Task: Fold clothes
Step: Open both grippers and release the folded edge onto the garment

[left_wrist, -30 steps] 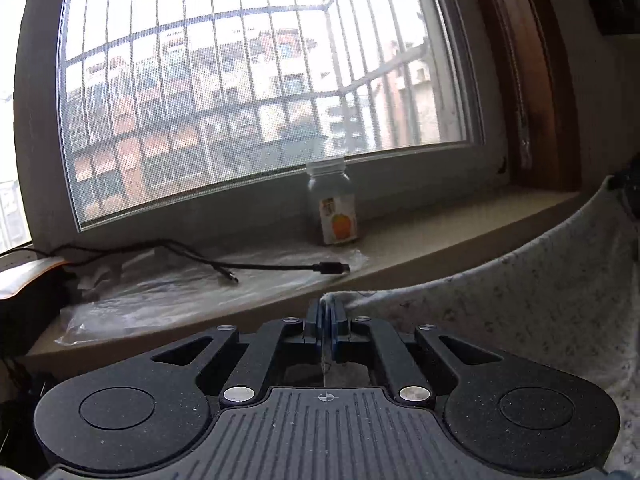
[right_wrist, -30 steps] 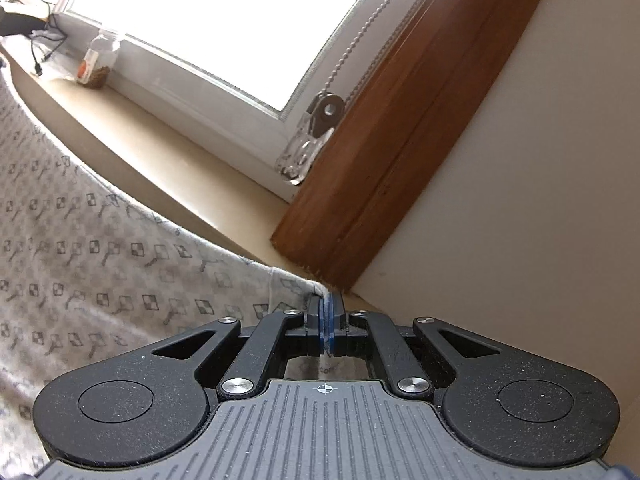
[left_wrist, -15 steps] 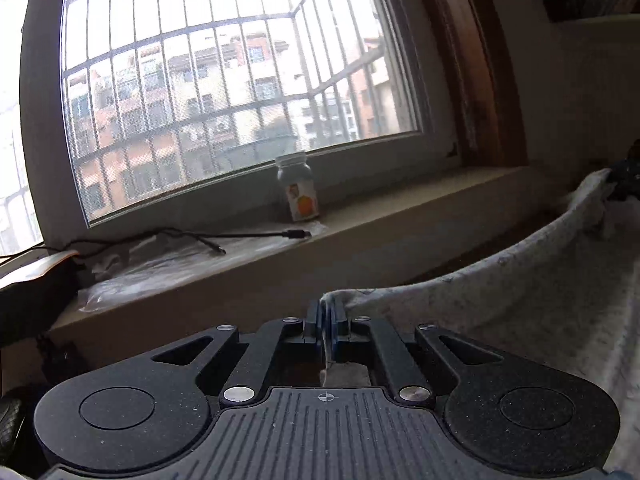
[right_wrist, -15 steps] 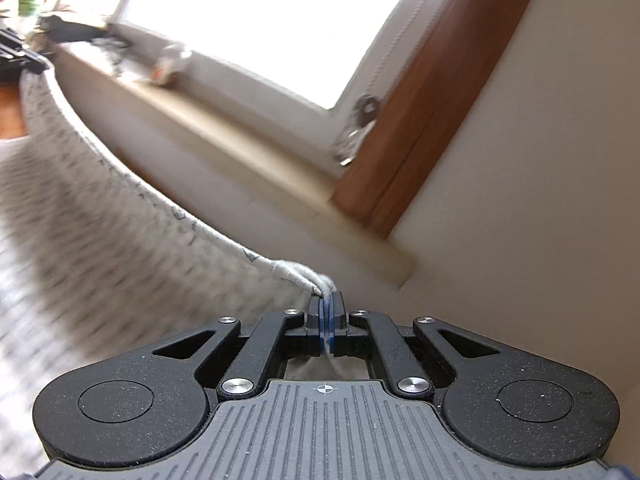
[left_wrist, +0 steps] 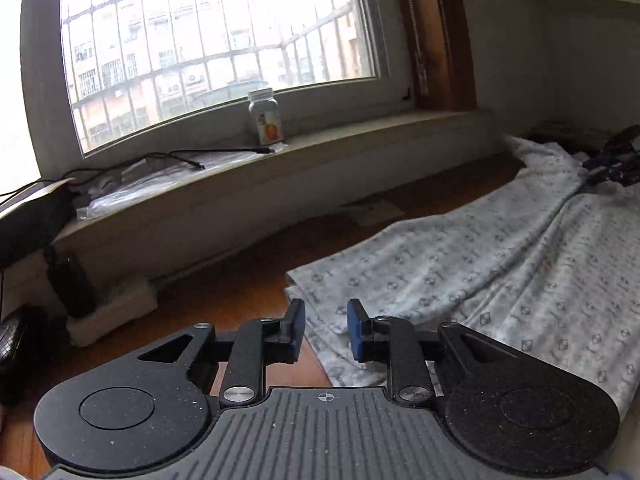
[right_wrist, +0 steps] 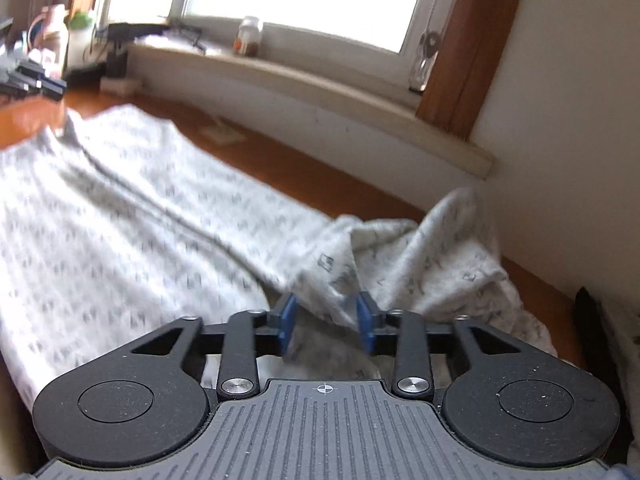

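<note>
A white garment with a small grey print [left_wrist: 480,264] lies spread along the wooden table [left_wrist: 224,292]. Its left corner rests just past my left gripper [left_wrist: 325,330], which is open with a cloth edge showing between the blue pads. In the right wrist view the same garment [right_wrist: 132,208] stretches away to the left, and its right end is bunched into a peak [right_wrist: 436,248]. My right gripper [right_wrist: 326,328] is open just short of that bunch, with cloth lying under and between the jaws. The right gripper shows at the garment's far end [left_wrist: 612,164].
A windowsill [left_wrist: 304,152] runs behind the table with a jar [left_wrist: 269,117], a black cable [left_wrist: 176,157] and clear plastic on it. A dark bottle on a white block [left_wrist: 108,308] stands at the left. Bottles and boxes [right_wrist: 48,52] crowd the far left. A wall [right_wrist: 568,120] closes the right side.
Both grippers came down from window height to the table and opened, letting go of the garment's edge. The cloth, held stretched in the air before, now lies on the table.
</note>
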A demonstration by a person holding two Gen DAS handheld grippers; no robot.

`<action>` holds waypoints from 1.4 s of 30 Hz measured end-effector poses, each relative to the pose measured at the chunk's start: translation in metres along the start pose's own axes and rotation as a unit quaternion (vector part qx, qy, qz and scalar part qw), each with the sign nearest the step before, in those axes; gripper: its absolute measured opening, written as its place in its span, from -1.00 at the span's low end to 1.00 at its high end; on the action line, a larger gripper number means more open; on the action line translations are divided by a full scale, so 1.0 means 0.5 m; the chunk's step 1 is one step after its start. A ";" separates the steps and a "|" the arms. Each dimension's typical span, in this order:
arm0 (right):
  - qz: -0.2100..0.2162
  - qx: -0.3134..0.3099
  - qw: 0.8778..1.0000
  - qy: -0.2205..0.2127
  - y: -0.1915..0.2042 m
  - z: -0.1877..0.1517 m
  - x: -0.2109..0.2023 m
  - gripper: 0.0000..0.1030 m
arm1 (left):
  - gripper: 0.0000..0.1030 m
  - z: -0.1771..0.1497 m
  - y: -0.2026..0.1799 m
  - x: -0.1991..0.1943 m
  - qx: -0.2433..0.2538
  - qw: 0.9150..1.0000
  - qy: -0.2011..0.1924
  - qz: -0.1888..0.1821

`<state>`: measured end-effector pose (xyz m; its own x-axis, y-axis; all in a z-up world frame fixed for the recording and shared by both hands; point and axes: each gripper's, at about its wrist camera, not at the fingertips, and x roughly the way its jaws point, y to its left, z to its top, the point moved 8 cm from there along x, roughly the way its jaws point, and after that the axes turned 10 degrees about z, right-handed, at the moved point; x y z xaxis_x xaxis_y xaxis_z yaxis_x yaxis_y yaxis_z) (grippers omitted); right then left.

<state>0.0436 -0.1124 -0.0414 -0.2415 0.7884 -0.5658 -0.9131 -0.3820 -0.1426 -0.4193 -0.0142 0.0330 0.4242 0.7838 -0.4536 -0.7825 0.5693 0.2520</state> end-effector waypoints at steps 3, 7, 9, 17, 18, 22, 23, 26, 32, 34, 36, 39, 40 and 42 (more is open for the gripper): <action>0.009 0.013 1.000 -0.018 0.003 0.025 0.002 -0.18 | -0.39 0.015 -0.004 0.015 -0.006 1.000 -0.001 -0.007; 0.014 0.039 0.998 -0.042 0.004 0.050 0.021 -0.07 | -0.25 0.024 -0.027 0.041 -0.021 1.000 0.005 -0.018; 0.015 0.049 0.997 -0.050 0.004 0.060 0.033 -0.07 | -0.25 0.029 -0.039 0.057 -0.028 0.999 0.011 -0.022; 0.004 0.050 0.997 -0.053 0.005 0.094 0.048 -0.01 | -0.26 -0.018 -0.065 0.095 0.002 0.996 0.087 -0.013; 0.005 0.051 0.997 -0.054 0.006 0.094 0.049 0.01 | -0.26 -0.024 -0.063 0.091 0.005 0.996 0.089 -0.012; 0.009 0.049 0.997 -0.051 0.014 0.089 0.062 0.08 | -0.26 -0.037 -0.059 0.074 0.015 0.996 0.089 -0.014; 0.010 0.049 0.998 -0.047 0.017 0.085 0.070 0.14 | -0.23 -0.037 -0.060 0.071 0.018 0.996 0.087 -0.016; 0.014 0.046 0.998 -0.028 0.021 0.072 0.097 0.14 | -0.18 -0.038 -0.060 0.061 0.025 0.996 0.082 -0.020; 0.026 0.052 0.998 -0.008 0.014 0.040 0.123 0.16 | -0.19 -0.039 -0.078 0.073 0.059 0.995 0.074 -0.014; 0.028 0.053 0.998 -0.006 0.011 0.032 0.126 0.17 | -0.24 -0.044 -0.085 0.075 0.087 0.993 0.076 -0.010; 0.033 0.056 0.998 -0.003 0.010 0.029 0.129 0.21 | -0.42 -0.049 -0.093 0.078 0.115 0.990 0.079 -0.007; 0.034 0.058 0.998 -0.001 0.010 0.028 0.132 0.23 | -0.81 -0.056 -0.099 0.072 0.151 0.984 0.095 -0.004; 0.034 0.057 0.998 0.000 0.011 0.028 0.133 0.23 | -0.92 -0.054 -0.093 0.067 0.151 0.983 0.101 -0.008; 0.033 0.054 0.998 0.002 0.012 0.028 0.134 0.24 | -0.92 -0.048 -0.075 0.057 0.147 0.983 0.111 -0.008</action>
<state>0.0173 -0.0552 -0.0688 -0.3014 0.7615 -0.5738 -0.9252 -0.3791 -0.0172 -0.3888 -0.0194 -0.0099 0.3002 0.7199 -0.6258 -0.5975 0.6533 0.4649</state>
